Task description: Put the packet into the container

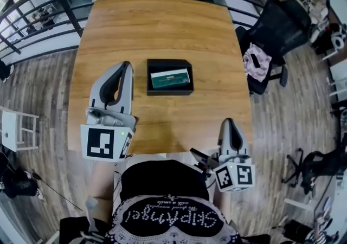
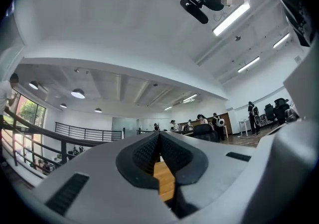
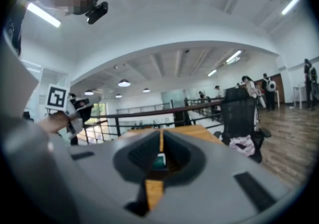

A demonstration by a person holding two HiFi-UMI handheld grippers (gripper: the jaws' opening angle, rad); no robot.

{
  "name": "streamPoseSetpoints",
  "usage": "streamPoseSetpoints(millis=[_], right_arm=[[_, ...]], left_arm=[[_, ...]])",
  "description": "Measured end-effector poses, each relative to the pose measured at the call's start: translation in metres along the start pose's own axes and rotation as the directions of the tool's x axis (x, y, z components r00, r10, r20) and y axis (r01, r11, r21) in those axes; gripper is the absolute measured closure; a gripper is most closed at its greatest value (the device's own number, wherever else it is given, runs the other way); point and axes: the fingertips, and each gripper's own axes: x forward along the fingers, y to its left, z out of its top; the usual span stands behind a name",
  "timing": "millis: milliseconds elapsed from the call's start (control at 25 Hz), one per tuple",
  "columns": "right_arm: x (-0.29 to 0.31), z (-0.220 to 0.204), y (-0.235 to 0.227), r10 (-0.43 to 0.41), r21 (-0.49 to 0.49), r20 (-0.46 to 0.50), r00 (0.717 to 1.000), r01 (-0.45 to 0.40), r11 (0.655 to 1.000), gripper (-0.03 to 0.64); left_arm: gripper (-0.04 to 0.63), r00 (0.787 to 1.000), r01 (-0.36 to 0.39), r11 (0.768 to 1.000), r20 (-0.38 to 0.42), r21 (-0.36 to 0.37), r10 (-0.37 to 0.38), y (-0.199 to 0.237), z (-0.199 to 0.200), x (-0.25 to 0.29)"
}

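A green and white packet (image 1: pixel 171 78) lies flat inside the black rectangular container (image 1: pixel 152 78) at the middle of the wooden table (image 1: pixel 162 26). My left gripper (image 1: pixel 127 65) hovers just left of the container and points toward the table's far side. Its jaws are shut and empty, and in the left gripper view the left gripper (image 2: pixel 159 136) looks out over the room. My right gripper (image 1: pixel 230 122) is near the table's front right edge, jaws together with nothing held. In the right gripper view the right gripper (image 3: pixel 161 136) shows a green speck through the slit behind its tips.
A black office chair (image 1: pixel 271 31) with a pink cloth (image 1: pixel 256 61) stands off the table's right side. A dark railing (image 1: pixel 59 1) curves behind the table's far edge. A white stool (image 1: pixel 16 129) stands on the floor at the left.
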Motion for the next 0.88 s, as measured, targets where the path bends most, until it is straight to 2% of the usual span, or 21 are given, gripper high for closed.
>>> streamPoseSetpoints(millis=[320,880], right_arm=[[0.002,0.003,-0.001,0.022,-0.001,0.003,1.0,-0.022,1.0,0.575],[0.001,-0.001,-0.014,0.047,0.015,0.006,0.999,-0.047,0.999,0.575]], left_arm=[[0.569,0.997,-0.077,0.997,-0.024,-0.026,0.076,0.002,-0.008,-0.031],[0.569,0.985,-0.153,0.985,-0.093,-0.074,0.146,-0.008,-0.045,-0.085]])
